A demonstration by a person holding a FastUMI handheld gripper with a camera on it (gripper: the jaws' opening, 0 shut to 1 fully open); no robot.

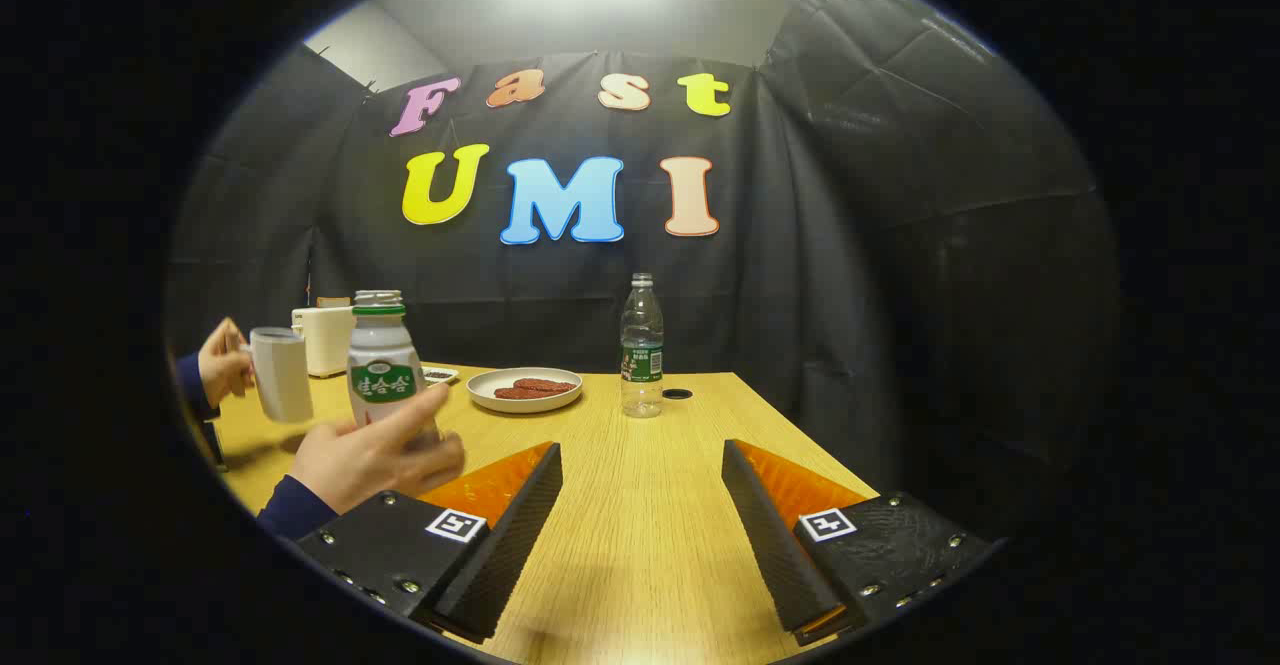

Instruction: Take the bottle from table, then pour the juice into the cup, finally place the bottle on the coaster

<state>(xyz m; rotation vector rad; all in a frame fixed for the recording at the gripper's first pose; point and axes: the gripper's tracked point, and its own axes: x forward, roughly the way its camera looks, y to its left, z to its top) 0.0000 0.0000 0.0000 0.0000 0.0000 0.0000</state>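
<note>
The juice bottle [382,365], white with a green label, stood upright on the wooden table [640,505], well to the left of the clear water bottle [641,345]. We saw a hand [375,455] around its base and another hand [222,365] holding a cup [281,373] just left of it. A plate [524,389] lay between the bottles. Our gripper [640,505] was spread wide, grasping nothing.
</note>
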